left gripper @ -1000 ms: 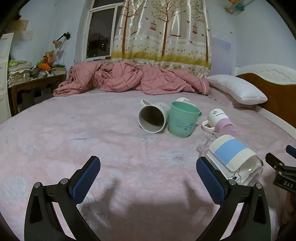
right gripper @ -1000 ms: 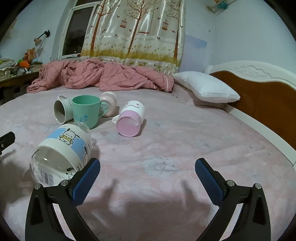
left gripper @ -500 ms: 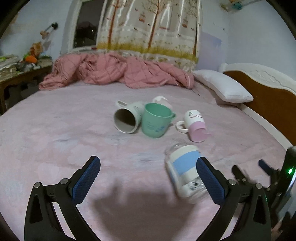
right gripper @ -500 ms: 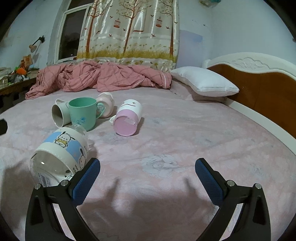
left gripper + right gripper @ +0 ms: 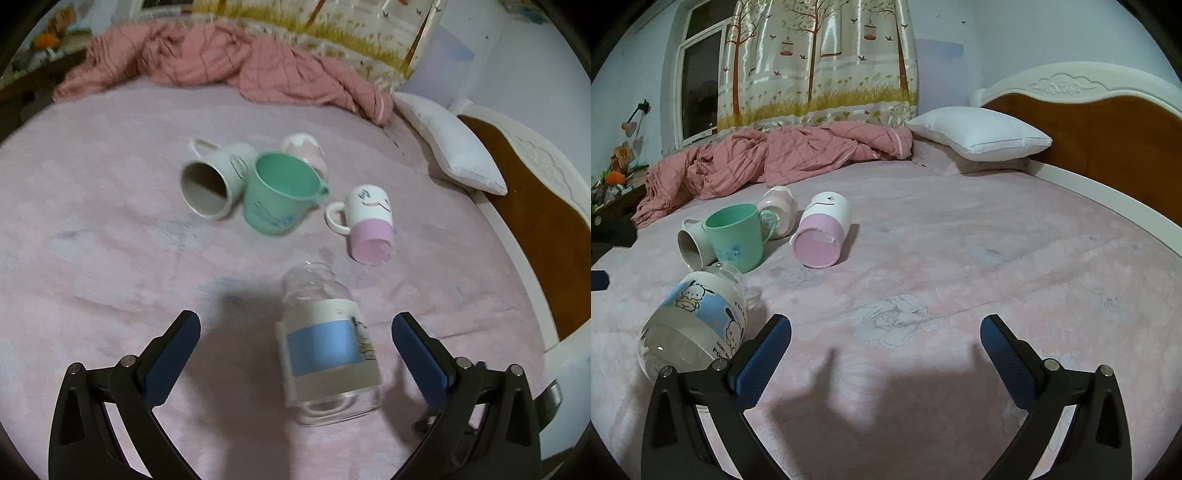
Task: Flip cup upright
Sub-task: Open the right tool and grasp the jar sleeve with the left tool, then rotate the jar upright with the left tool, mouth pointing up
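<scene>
Left gripper [image 5: 295, 334] hangs over the bed [image 5: 110, 258] with jaws spread wide, straddling the glass cup [image 5: 327, 347] w/ the blue cartoon band — we line it up so the cup's body sits between the pads, not yet touched on either side. The cup lies on its side near the bed's front edge, clear base toward us, mouth pointing away at the other mugs. Right gripper [image 5: 886, 347] is also wide open and holds nothing; it waits just beside the cup, whose base shows at its left finger [image 5: 762, 363], prob. kept off so the left has room to close. Beyond, a green cup [image 5: 282, 195] stands upright, touching a white mug [image 5: 212, 184] tipped on its side; a pink-and-white mug [image 5: 369, 221] lies apart to the right, and a pale pink one [image 5: 306, 151] sits behind the green. We judge the grasp is next — smooth glass on soft bedding may roll as the pads close.
</scene>
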Motion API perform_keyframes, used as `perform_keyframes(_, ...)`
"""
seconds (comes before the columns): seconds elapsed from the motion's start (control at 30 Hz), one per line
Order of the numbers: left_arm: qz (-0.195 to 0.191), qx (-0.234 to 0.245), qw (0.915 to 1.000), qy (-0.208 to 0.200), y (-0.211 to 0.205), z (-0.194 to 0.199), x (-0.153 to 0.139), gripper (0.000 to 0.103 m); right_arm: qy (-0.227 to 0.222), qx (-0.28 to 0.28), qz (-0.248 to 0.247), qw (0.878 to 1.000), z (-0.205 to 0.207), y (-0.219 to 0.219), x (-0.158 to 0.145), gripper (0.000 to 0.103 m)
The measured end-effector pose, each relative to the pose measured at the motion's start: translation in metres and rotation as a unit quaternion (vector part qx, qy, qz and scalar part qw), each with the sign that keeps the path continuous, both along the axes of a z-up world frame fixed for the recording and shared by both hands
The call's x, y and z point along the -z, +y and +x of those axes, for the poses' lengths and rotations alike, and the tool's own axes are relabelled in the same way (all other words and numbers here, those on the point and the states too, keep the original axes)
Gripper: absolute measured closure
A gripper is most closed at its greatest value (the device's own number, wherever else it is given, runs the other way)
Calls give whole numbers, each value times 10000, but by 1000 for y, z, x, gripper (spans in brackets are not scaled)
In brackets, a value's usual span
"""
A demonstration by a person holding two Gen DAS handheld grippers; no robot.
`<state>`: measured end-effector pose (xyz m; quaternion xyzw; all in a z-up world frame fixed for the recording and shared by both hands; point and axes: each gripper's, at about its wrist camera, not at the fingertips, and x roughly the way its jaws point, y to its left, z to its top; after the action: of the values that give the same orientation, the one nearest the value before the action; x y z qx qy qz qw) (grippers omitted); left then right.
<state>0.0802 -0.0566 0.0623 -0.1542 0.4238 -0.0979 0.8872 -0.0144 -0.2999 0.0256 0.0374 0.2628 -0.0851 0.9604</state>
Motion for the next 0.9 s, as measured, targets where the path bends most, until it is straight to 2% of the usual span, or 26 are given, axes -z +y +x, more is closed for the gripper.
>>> perform_keyframes(0.07,-87,16,9996,257,-3,9,4,0,16,-3,-71,10000,-1,2,1,0)
perform_keyframes(0.13,4,-114,9990,431,-7,14,7,0,-8,17,-89,10000,-2,2,0,0)
perform_keyframes(0.23,-250,-39,9977,632,-12,23,11,0,13,13,-64,10000,-2,1,1,0)
perform_keyframes(0.47,-453,-104,9928,1105,-18,50,29,0,33,2,-95,9999,-2,2,1,0)
perform_keyframes(0.57,-629,-22,9882,1397,-21,60,43,2,124,-15,-154,9998,1,4,3,0)
perform_keyframes(0.73,-888,10,9785,1860,-27,75,70,12,124,-23,-167,9998,1,7,4,0)
perform_keyframes(0.8,-961,26,9759,1960,-27,78,77,19,143,-47,-163,9998,0,7,4,0)
perform_keyframes(0.9,-1015,89,9747,1990,-29,78,83,24,234,-142,-128,9995,3,9,6,0)
